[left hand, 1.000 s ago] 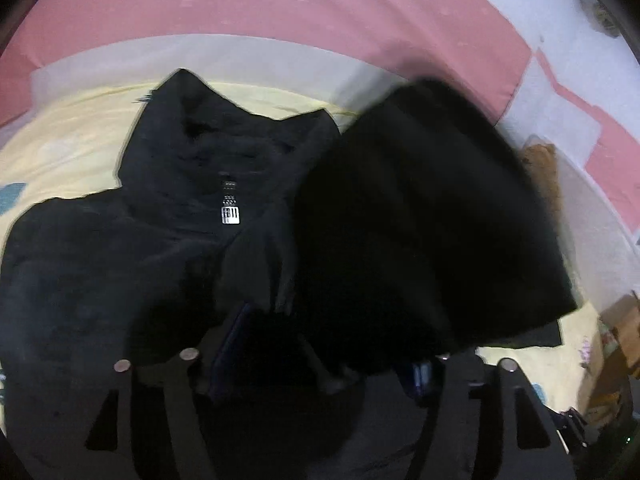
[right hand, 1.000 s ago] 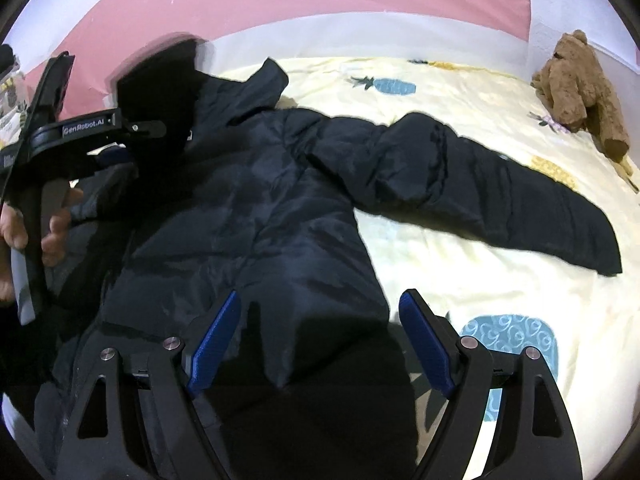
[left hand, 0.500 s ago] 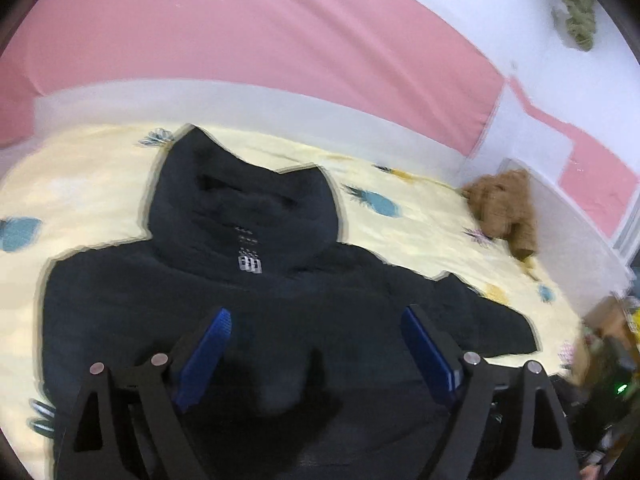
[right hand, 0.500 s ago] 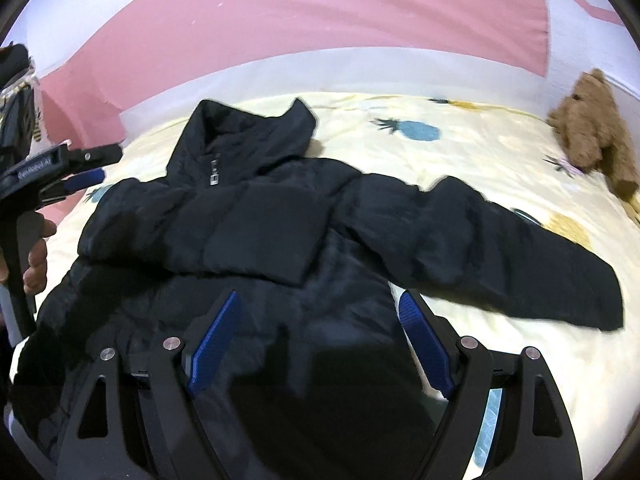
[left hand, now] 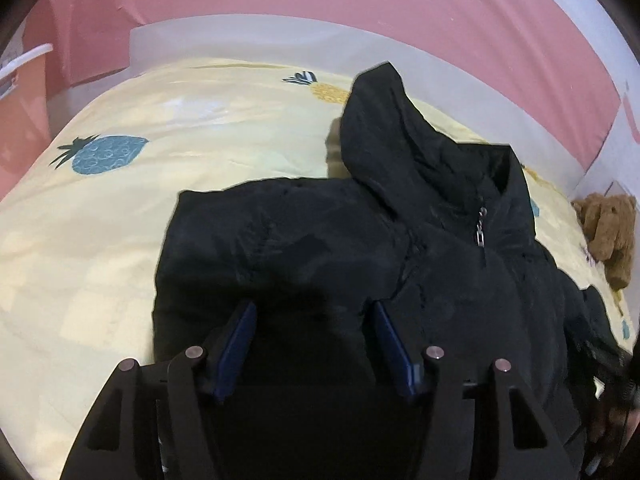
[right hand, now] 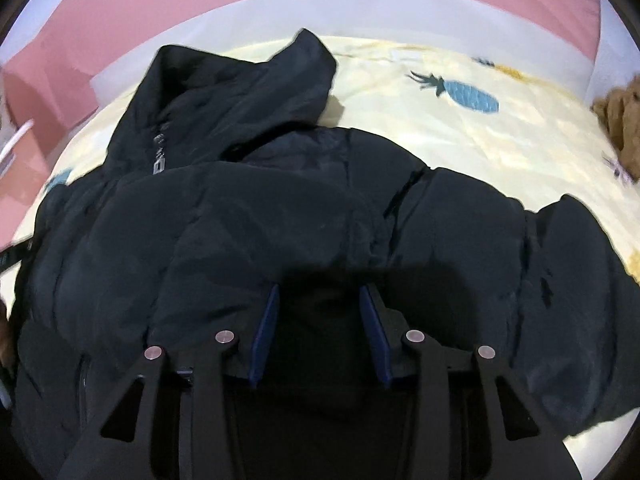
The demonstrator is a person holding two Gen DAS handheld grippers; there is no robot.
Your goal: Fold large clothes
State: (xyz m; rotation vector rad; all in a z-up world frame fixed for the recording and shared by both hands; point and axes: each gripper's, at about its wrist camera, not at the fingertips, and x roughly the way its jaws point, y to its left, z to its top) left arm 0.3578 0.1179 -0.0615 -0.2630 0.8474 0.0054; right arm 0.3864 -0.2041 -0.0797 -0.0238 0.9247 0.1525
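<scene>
A black puffer jacket [left hand: 360, 248] lies front up on the yellow bedspread [left hand: 160, 152], collar toward the wall; it also fills the right wrist view [right hand: 260, 216]. One sleeve is folded across the chest; the other sleeve [right hand: 560, 280] stretches out to the right. My left gripper [left hand: 312, 312] hangs low over the jacket's left side, jaws apart, blue pads [left hand: 240, 332] showing, nothing between them. My right gripper [right hand: 320, 296] is low over the chest, jaws partly apart around dark fabric; whether it pinches the cloth is unclear.
A brown teddy bear [left hand: 608, 236] sits on the bed at the right, also seen in the right wrist view [right hand: 620, 128]. A pink and white wall [left hand: 320, 0] runs behind the bed. Pineapple prints [left hand: 104, 154] mark the bedspread.
The left gripper let go of the sleeve it carried; that sleeve now lies across the chest. Both grippers have dropped closer to the jacket and their jaws have narrowed.
</scene>
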